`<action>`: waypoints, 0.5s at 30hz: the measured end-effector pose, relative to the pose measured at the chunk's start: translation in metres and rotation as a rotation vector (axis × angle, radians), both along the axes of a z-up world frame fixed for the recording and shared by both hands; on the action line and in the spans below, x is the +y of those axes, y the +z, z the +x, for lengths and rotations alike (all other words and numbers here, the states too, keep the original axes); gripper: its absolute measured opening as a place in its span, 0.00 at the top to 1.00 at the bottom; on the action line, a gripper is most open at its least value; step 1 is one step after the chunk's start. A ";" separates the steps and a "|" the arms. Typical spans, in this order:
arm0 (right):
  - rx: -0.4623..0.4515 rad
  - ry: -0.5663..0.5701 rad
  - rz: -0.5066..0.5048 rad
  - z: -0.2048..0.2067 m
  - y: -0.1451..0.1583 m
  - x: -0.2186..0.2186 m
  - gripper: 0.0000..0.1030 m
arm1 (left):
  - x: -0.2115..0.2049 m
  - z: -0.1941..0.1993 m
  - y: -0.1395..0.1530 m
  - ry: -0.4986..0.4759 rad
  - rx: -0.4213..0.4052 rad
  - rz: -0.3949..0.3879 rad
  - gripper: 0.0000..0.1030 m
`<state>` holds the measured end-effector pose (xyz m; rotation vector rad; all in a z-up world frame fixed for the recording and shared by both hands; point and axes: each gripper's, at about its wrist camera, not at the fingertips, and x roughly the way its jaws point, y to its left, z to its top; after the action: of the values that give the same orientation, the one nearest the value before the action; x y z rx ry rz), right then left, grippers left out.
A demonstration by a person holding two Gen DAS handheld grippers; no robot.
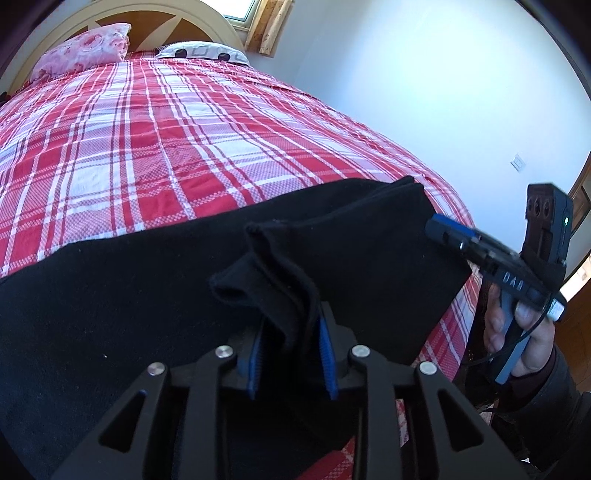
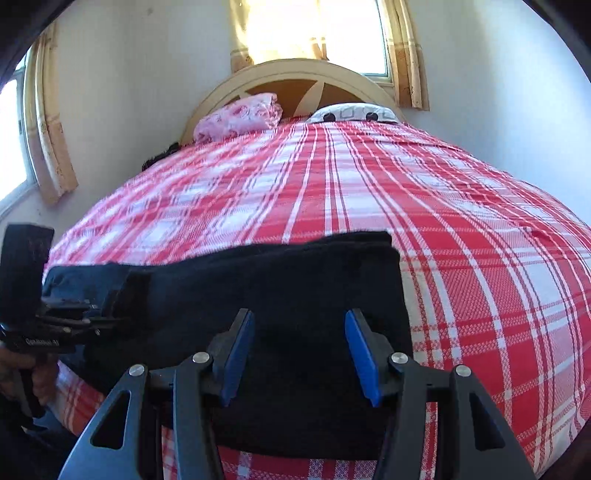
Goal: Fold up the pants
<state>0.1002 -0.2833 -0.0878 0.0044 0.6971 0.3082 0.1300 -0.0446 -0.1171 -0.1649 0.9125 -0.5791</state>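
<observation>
Closest to us in the left wrist view, our left gripper (image 1: 291, 354) has its jaws pinching a bunched fold of the black pants (image 1: 147, 295), the cloth rising in a rumpled ridge between the blue pads (image 1: 328, 354). From there the pants spread flat across the near end of the bed (image 1: 166, 122), over the red-and-white plaid bedspread (image 1: 184, 147).

In the right wrist view our right gripper (image 2: 299, 354) hangs over the same pants (image 2: 295, 280) with its jaws spread wide; the blue pads (image 2: 360, 354) stand well apart and nothing sits between them. The pants lie here as a folded dark slab, with their right edge stacked in layers near the middle of the bed (image 2: 443, 221).

Each gripper shows at the edge of the other's view: the right one (image 1: 450, 236) at the pants' right corner, held in our right hand (image 1: 517, 332), and the left one (image 2: 110, 302) at the pants' left end.

Far off, against the arched headboard (image 2: 295, 74), we see a pink floral pillow (image 2: 240, 114) and a white patterned pillow (image 2: 354, 112), with a curtained window (image 2: 314, 29) above.
</observation>
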 end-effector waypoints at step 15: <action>0.015 -0.020 -0.033 0.035 -0.007 0.004 0.44 | -0.001 0.002 -0.002 0.000 0.000 -0.005 0.67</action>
<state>0.1357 -0.2793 -0.0947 -0.0171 0.7165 0.2775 0.1317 -0.0460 -0.1190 -0.1698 0.9112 -0.5819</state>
